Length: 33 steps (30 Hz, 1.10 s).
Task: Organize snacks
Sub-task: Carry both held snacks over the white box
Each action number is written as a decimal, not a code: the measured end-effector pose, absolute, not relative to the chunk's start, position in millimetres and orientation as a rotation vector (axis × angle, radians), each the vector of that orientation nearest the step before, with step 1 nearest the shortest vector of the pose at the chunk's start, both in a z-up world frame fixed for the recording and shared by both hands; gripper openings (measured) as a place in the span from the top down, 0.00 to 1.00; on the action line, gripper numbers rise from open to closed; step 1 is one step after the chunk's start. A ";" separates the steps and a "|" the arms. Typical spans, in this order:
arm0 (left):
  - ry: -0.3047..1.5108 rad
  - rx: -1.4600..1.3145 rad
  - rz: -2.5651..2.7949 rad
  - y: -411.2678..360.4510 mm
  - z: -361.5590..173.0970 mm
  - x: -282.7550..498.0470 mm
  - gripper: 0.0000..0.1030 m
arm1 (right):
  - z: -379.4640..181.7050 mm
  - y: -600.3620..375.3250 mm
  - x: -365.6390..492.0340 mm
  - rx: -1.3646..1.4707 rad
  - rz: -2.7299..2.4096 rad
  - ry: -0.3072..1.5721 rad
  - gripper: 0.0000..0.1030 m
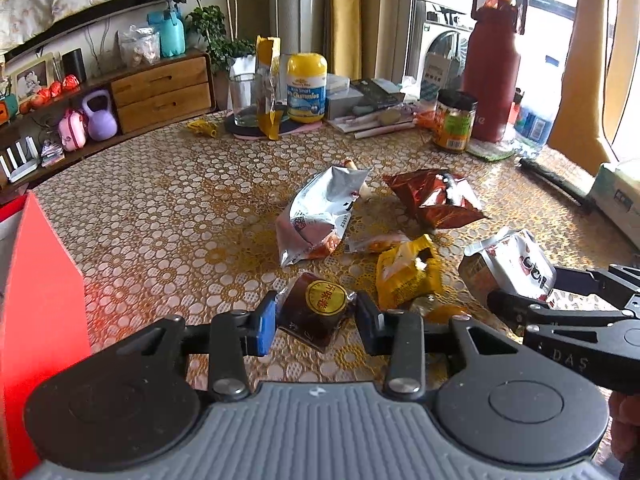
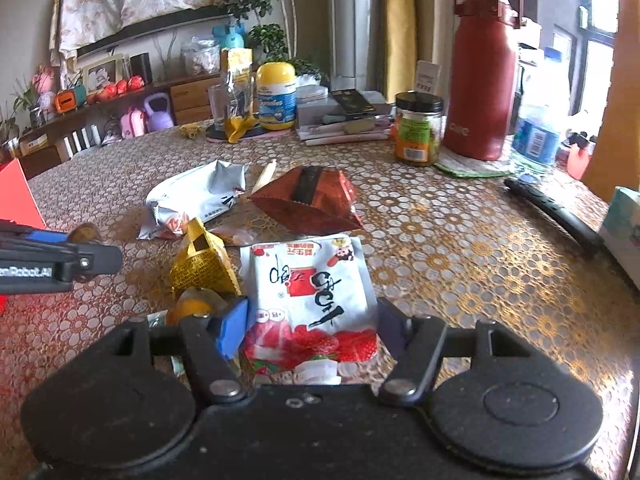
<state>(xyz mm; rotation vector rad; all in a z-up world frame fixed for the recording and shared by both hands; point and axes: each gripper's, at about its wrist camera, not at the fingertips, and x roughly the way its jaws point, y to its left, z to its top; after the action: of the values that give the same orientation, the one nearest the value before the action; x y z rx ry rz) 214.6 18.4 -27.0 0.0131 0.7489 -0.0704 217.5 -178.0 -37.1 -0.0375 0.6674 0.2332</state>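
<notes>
**Both snacks gripped over patterned counter**

Gold-and-white lace counter [image 1: 160, 208] lies under my tools. My left hand-held gripper [image 1: 316, 316] clamps a small dark-brown packet with a yellow round label [image 1: 316, 312]; my right hand-held gripper [image 2: 312, 328] clamps a white strawberry-printed pouch [image 2: 308, 292].

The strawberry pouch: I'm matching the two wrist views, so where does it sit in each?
Left wrist: strawberry pouch at the right edge, in the right gripper.
Right wrist: pouch bottom centre, between that gripper's fingers.
Shared landmark: the red flask, far right on the table.
</notes>
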 end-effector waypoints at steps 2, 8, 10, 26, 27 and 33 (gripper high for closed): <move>0.734 0.010 -0.069 19.1 -20.5 205.2 0.62 | -33.0 -179.9 211.8 -0.036 0.224 0.657 0.36; 0.694 0.002 -0.066 22.2 -2.1 179.6 0.62 | -18.5 -181.7 193.2 -0.027 0.218 0.627 0.36; 0.678 -0.003 -0.062 24.3 4.5 170.8 0.62 | -12.9 -180.1 186.5 -0.028 0.222 0.614 0.36; 0.585 -0.051 0.016 61.1 37.0 112.1 0.62 | 28.2 -143.7 143.9 -0.046 0.334 0.515 0.36; 0.581 -0.054 0.023 64.1 37.9 109.8 0.62 | 29.8 -140.8 141.8 -0.048 0.344 0.511 0.36; 0.566 -0.072 0.063 82.2 41.1 97.0 0.62 | 40.3 -115.2 131.3 -0.074 0.417 0.488 0.36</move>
<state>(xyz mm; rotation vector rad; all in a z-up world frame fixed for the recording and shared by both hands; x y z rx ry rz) 97.0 82.2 41.1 -0.0719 0.5664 0.0627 131.3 -115.2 40.3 -0.0737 0.4881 0.4170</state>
